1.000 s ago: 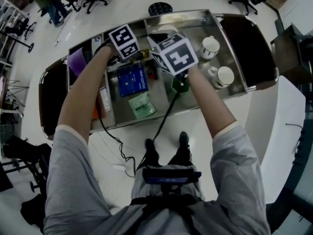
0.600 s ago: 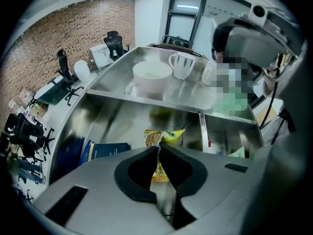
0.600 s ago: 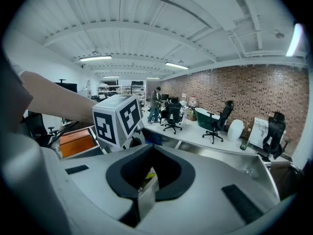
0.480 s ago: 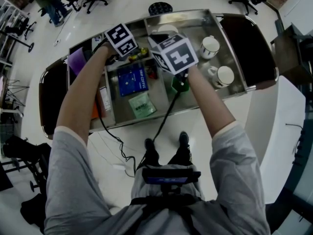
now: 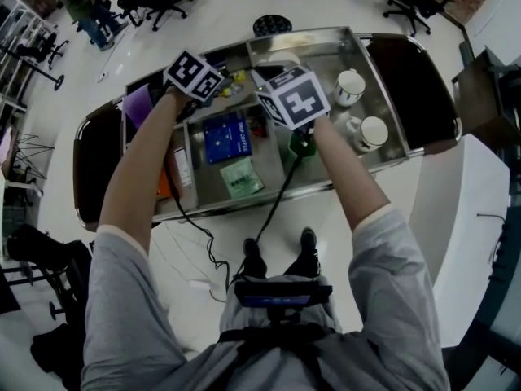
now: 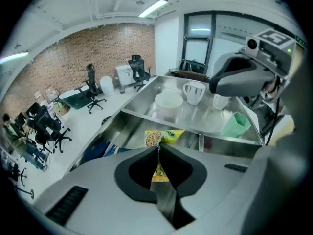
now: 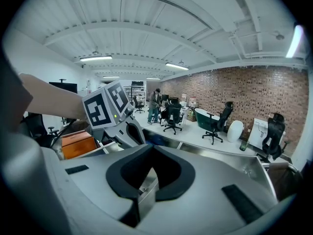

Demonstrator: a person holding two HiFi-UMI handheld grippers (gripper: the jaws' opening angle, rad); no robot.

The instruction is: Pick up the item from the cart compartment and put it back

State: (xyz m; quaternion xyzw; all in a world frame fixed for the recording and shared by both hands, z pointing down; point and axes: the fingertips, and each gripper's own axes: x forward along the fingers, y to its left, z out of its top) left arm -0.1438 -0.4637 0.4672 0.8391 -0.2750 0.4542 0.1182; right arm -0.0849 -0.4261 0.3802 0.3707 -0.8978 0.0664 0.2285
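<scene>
We stand over a long stainless-steel cart (image 5: 317, 32) whose tabletop is divided into sunken compartments.

In them we count:
- one flat dark-blue cardboard box (image 5: 224, 135)
- one pale-green foil pouch (image 5: 242, 177) just beside the box
- two white ceramic mugs (image 5: 350, 84)
- one round white bowl (image 6: 168, 105)
- one small green plastic cup (image 6: 236, 125)

There is also one yellow printed snack packet (image 6: 164, 137), which is the thing to lift and return.

We have two grippers. The left gripper (image 6: 157, 152) has just been closing its jaws, and they now pinch the packet by one thin edge. The packet hangs from the jaws over the middle compartment, close to the divider in front of the bowl. We cannot tell whether its lower end is clear of the compartment floor. The right gripper (image 7: 146, 177) is held level beside the left one, with its jaws together and nothing between them.

We judge the packet to be very light, soft and crinkly, with slick film that could slide out of a loose pinch. Its contents are probably brittle, so squeezing the bulging middle looks unwise. The flat sealed seam, where the jaws sit now, seems the right place to hold. Because it is limp, we expect it to swing and fold when moved, so setting it back calls for a low, gentle release.
</scene>
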